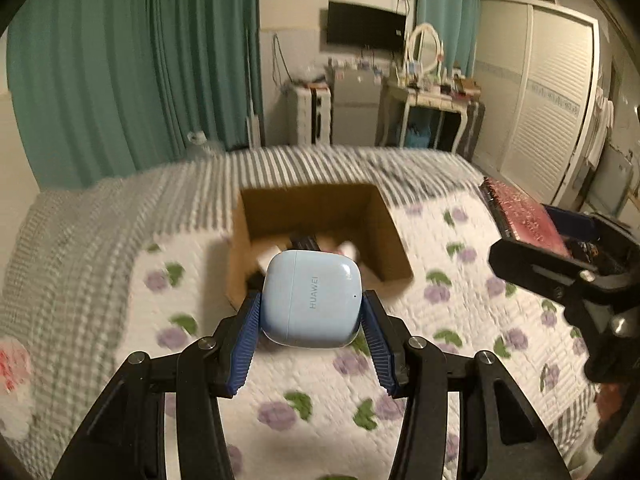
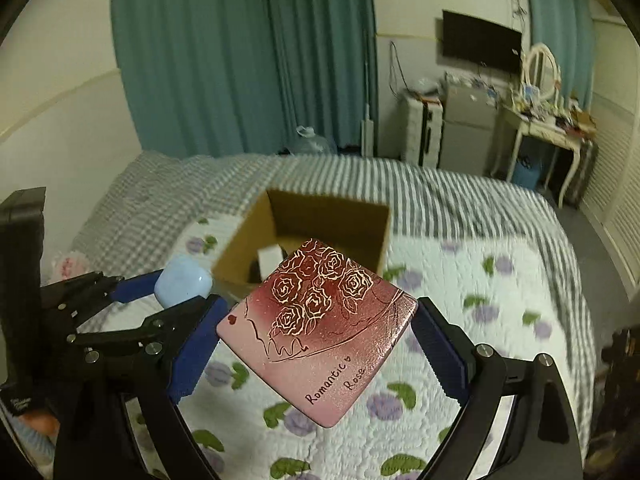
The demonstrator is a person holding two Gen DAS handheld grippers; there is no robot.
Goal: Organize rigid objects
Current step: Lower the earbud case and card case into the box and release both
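My left gripper is shut on a light blue Huawei earbud case, held above the quilt just in front of an open cardboard box. The box holds a white item and a dark item. My right gripper is shut on a flat pink-and-red rose-patterned case marked "Romantic Rose", held in front of the same box. The left gripper with the blue case shows at the left of the right wrist view. The right gripper with the rose case shows at the right of the left wrist view.
The box sits on a bed with a floral quilt over a grey striped sheet. Teal curtains, a dressing table, a wall TV and a white wardrobe stand beyond the bed. A pink soft item lies at the left.
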